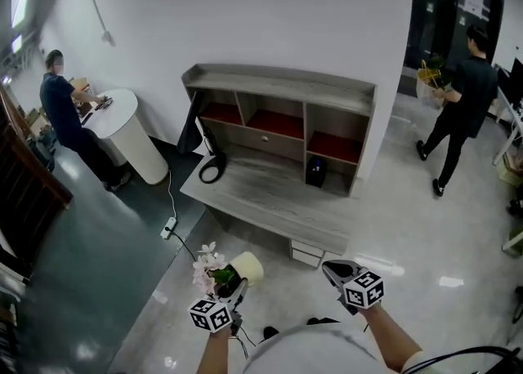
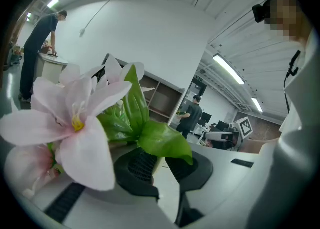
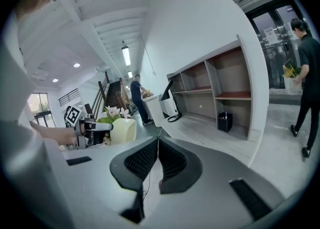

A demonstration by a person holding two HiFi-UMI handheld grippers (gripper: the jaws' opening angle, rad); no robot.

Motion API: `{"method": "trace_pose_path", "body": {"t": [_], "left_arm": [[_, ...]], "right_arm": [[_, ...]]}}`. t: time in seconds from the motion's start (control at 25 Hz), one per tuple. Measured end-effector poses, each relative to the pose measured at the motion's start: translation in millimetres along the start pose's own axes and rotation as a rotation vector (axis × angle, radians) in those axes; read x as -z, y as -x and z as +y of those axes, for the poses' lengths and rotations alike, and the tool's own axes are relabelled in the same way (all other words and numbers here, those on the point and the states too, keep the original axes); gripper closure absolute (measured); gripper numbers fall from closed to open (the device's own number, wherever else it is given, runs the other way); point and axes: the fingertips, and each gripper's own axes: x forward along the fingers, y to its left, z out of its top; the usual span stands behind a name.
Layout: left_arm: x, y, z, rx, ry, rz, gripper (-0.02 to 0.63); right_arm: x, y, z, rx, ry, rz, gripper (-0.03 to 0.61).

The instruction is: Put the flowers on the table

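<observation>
A cream pot (image 1: 248, 267) with pink flowers (image 1: 207, 265) and green leaves hangs low at the front, above the floor. My left gripper (image 1: 238, 287) is shut on the pot's rim. In the left gripper view the blossoms (image 2: 75, 123) and leaves fill the left, and the cream rim sits between the jaws of the left gripper (image 2: 159, 165). My right gripper (image 1: 333, 269) is beside it to the right, shut and empty, its pads touching (image 3: 157, 155). From there I see the pot (image 3: 122, 129). The grey wooden table (image 1: 261, 193) with a shelf unit stands ahead.
On the table lie a coiled black cable (image 1: 211, 171) and a small black box (image 1: 315, 171) in the shelf. A power strip (image 1: 168, 228) lies on the floor at left. One person stands at a white round counter (image 1: 131, 140); another person (image 1: 462, 107) walks at right.
</observation>
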Motion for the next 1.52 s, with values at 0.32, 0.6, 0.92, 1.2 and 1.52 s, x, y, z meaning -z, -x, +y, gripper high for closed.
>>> {"method": "trace_pose_path", "body": {"t": [0.32,0.6,0.92,1.2,1.52], "left_arm": [[-2.6,-40.2,-26.5,0.033,-0.022,0.005,0.552],[-3.1,-73.4,-38.4,0.061,-0.007,0.015,0.552],[-34.3,-99.3,-12.4,0.115,-0.034,0.013,0.552],[-59.4,-113.0,31.9,0.154,-0.066,0.043,0.552],[-97.4,-131.7,90.4,0.206,-0.088,0.071,0.552]], "right_arm": [[-5.7,19.1,-31.2,-0.004,0.026,0.009,0.558],[-10.6,22.9,-56.3,0.004,0.053,0.038,0.558],[-25.9,-3.9,-64.6,0.043,0.045,0.029,0.558],[-45.6,-51.8,-66.1,0.098,0.006,-0.001,0.558],[-71.4,-109.5,-67.2,0.153,-0.015,-0.016,0.558]]}}
